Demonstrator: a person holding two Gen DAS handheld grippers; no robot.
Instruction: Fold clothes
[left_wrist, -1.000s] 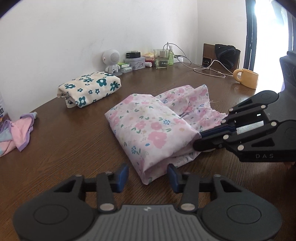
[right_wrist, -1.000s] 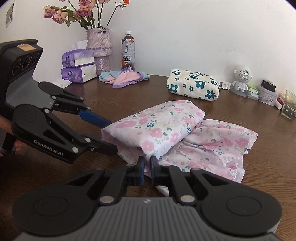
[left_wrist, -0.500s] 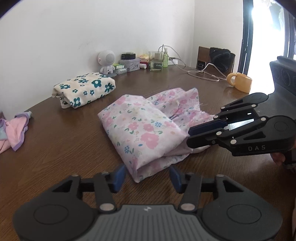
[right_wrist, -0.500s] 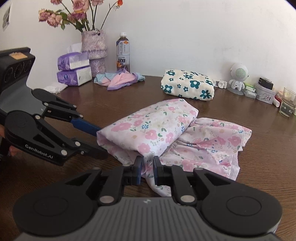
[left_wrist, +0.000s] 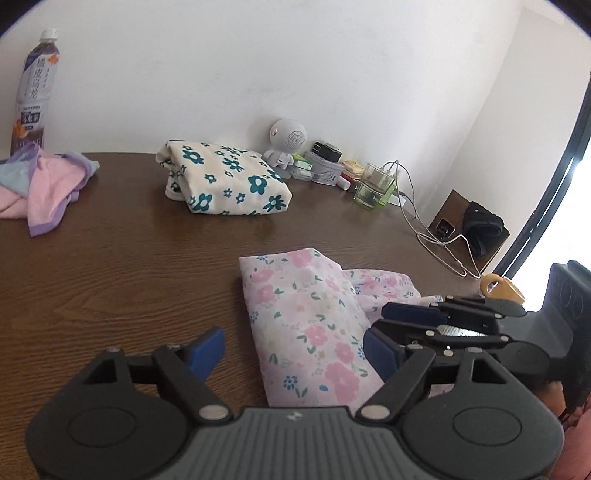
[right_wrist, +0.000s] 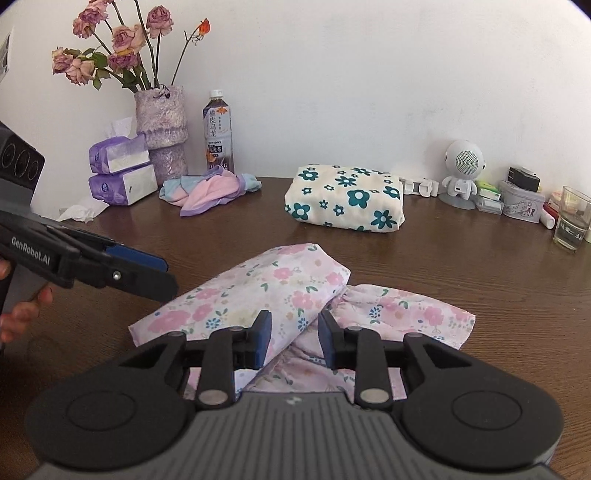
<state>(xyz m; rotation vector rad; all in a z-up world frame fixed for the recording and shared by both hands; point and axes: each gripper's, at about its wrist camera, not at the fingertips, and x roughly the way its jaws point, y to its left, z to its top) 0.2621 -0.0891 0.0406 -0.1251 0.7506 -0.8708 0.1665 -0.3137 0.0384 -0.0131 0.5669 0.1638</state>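
A pink floral garment (left_wrist: 306, 325) (right_wrist: 280, 284) lies half folded on the brown table (left_wrist: 129, 266), one layer over a ruffled part. My left gripper (left_wrist: 293, 350) (right_wrist: 166, 275) hovers at the garment's near edge. Its jaws are opening wide, with the cloth lying between them and no pad pressing on it. My right gripper (right_wrist: 294, 339) (left_wrist: 375, 325) stands a little open over the fold's near edge; cloth shows in the gap, untouched by the pads. A folded cream cloth with teal flowers (left_wrist: 225, 181) (right_wrist: 347, 199) rests farther back.
A crumpled pink and purple cloth (right_wrist: 210, 188) lies at the back left by a tea bottle (right_wrist: 218, 136), a vase (right_wrist: 160, 136) and tissue packs (right_wrist: 122, 173). A small robot-shaped speaker (right_wrist: 461, 170), a glass (right_wrist: 572, 218), cables (left_wrist: 436, 236) and a yellow mug (left_wrist: 498, 288) stand at the right.
The right gripper has let go of the garment's edge and opened a little. The left jaws have spread much wider, and the left gripper has rolled and drawn back from the cloth.
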